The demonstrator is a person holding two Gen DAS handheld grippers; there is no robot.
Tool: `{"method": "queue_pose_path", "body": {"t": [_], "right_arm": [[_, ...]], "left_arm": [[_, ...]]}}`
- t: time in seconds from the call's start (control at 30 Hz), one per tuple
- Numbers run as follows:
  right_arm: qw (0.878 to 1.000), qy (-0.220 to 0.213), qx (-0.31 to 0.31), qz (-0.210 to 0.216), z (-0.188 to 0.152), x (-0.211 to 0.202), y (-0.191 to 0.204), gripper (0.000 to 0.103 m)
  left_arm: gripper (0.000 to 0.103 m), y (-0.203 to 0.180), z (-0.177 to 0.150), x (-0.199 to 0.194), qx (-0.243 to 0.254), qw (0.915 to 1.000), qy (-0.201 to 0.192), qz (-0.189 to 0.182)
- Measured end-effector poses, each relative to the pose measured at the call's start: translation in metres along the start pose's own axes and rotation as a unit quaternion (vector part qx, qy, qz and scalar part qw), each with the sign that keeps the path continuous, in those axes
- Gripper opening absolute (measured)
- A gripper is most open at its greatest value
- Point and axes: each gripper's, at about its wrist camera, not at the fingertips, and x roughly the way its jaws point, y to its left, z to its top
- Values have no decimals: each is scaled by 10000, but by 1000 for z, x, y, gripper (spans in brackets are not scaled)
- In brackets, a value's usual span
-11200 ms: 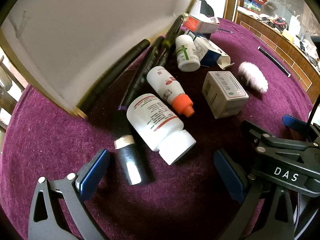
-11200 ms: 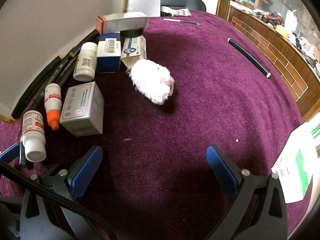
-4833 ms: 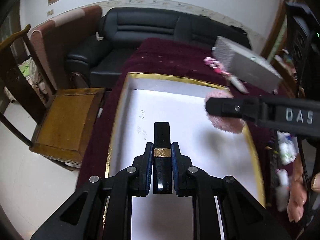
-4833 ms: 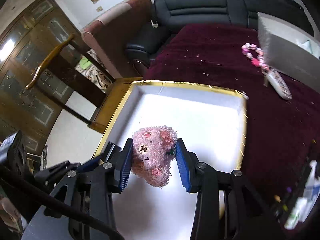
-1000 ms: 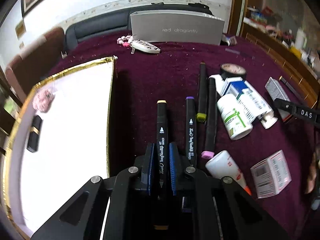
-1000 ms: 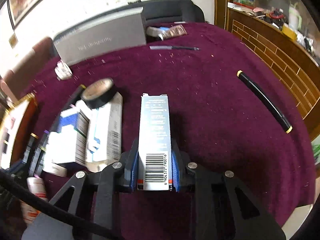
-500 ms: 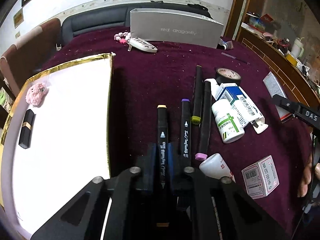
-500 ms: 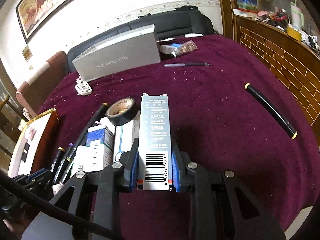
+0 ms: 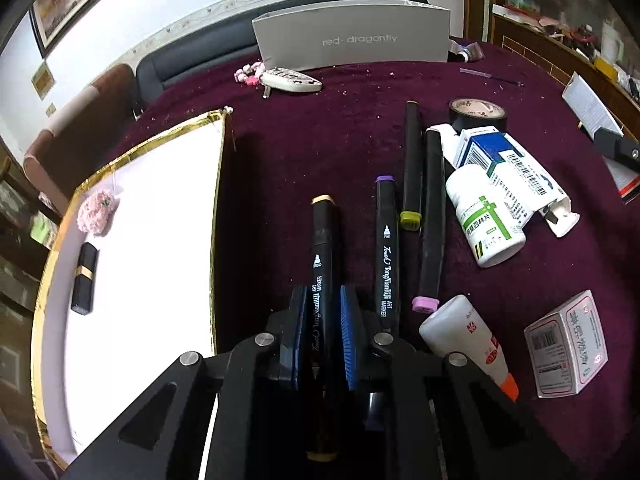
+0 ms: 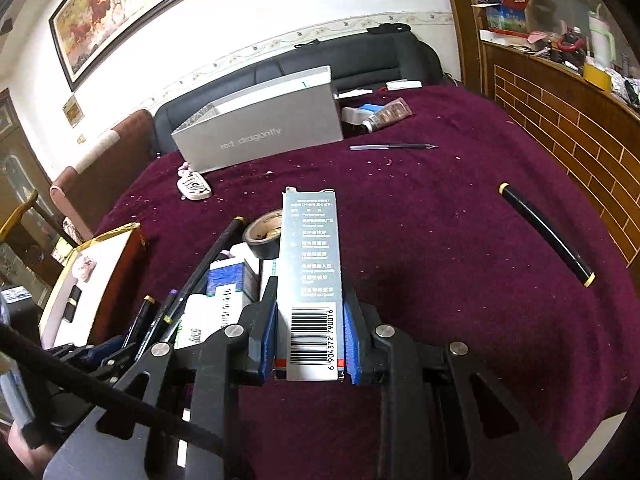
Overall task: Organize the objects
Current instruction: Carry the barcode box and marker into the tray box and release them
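Looking along the left tool [image 9: 322, 336], its blue pads are pinching a black art marker with a beige cap [image 9: 323, 256], gripped mid-barrel so it should carry level; the marker lies in line with the fingers, just beside a black marker with a purple cap [image 9: 385, 248] on the maroon velvet tabletop [image 9: 320, 128]; the white shallow tray with a gold rim [image 9: 218, 216] sits to the left, already holding a pink fluffy pom-pom [image 9: 97, 213] and a black lipstick tube with a gold band [image 9: 85, 278], so it is likely the destination; the tray's raised edge stands between marker and tray floor; a white pill bottle with a green cross label [image 9: 482, 216] and a black tape roll [image 9: 477, 114] crowd the right side.

Turning to the right view, the right tool [image 10: 309, 344] is clamped on a tall grey carton with a barcode [image 10: 310, 272], held at its lower end, the long body sticking forward; beyond it stands a grey shoebox [image 10: 260, 132]; a long black pen with gold ends [image 10: 546, 232] lies well apart to the right; the left tool and the markers lie between the carton and the tray.
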Motion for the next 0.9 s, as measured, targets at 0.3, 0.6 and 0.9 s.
{"method": "queue_pose_path", "body": {"t": [0.3, 0.6, 0.9], "right_arm": [[9997, -150, -94, 167, -2, -8, 8, 24], [9992, -102, -156, 357, -8, -3, 16, 24], [9975, -51, -380, 601, -18, -3, 34, 24]], "left_arm": [[12, 22, -8, -27, -654, 9951, -208, -710], [12, 39, -7, -56, -1100, 9857, -380, -1220], [12, 87, -11, -80, -1702, 9703, -694, -1571]]}}
